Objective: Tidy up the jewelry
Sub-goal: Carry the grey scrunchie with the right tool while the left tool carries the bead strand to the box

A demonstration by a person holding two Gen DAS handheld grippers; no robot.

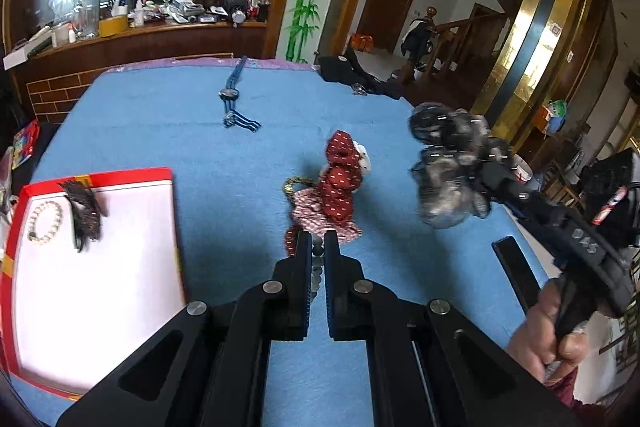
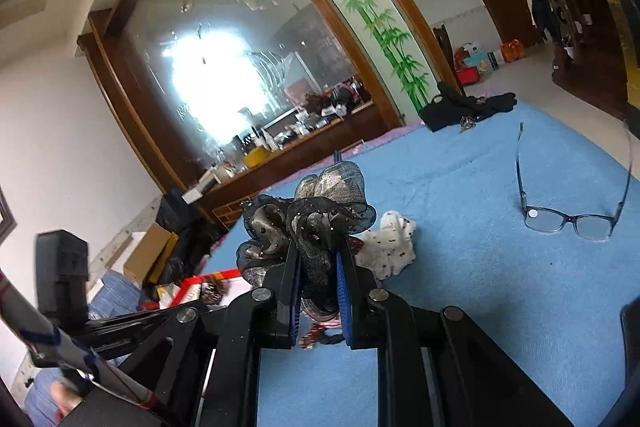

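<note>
The red-rimmed tray (image 1: 96, 175) is cut off by the left edge of the left wrist view. In the right wrist view, only a corner of it shows behind the black gauze scrunchie (image 2: 308, 223), which looks motion-blurred in the left wrist view. A grey bead string (image 1: 317, 267) is mostly hidden between the left jaws.

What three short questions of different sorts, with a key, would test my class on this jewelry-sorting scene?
1. True or false: the right hand-held gripper is empty.
2. Which item lies in the red-rimmed tray? A pearl bracelet; B glasses; C watch
3. Fill in: the left hand-held gripper is shut on a string of grey ____.

Key: 1 false, it grips a black gauze scrunchie; 2 A; 3 beads.
</note>
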